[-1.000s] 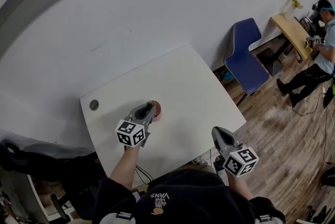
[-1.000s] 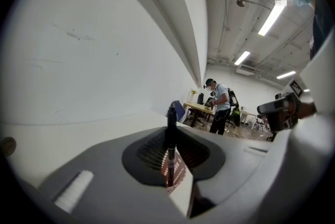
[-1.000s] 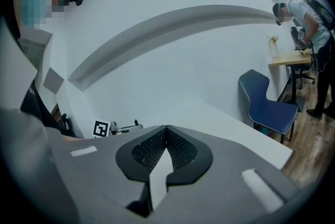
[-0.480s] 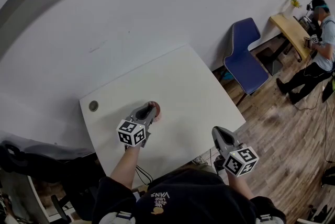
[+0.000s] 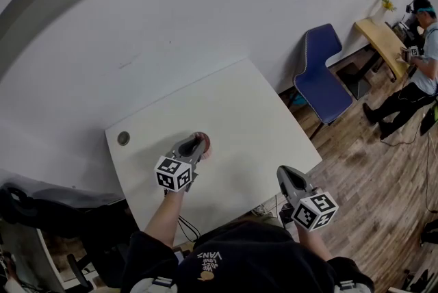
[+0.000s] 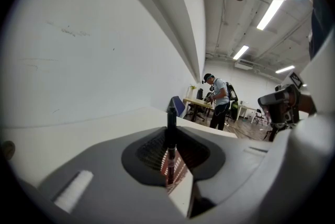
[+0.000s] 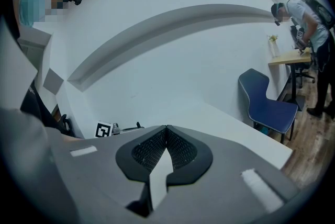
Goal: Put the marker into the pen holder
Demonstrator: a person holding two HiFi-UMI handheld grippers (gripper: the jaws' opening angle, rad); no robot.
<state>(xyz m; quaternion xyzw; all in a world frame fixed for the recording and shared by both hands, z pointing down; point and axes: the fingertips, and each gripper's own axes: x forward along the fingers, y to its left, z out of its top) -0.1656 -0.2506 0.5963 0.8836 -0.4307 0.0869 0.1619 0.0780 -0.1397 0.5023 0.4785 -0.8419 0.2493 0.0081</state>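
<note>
At the far left of the white desk there is only a round grey cable hole, nothing to do with my job. Next comes my left tool, closed on the slim black marker, which stands upright between the jaws with its pointed cap on top. Its lower end hangs right over the small red mesh pen holder, and through the gap between the jaws I see the red mesh around the barrel, so I judge the tip is at the mouth or just inside; how deep it sits I cannot tell. The pick-up and the carry look done; what is left is to lower the marker, let go and draw back. The barrel has a pale label band, too small to read. On my dark shirt a light print reads "VANS". My right tool is closed on nothing, held near the desk's front corner. Further right stands a blue chair.
</note>
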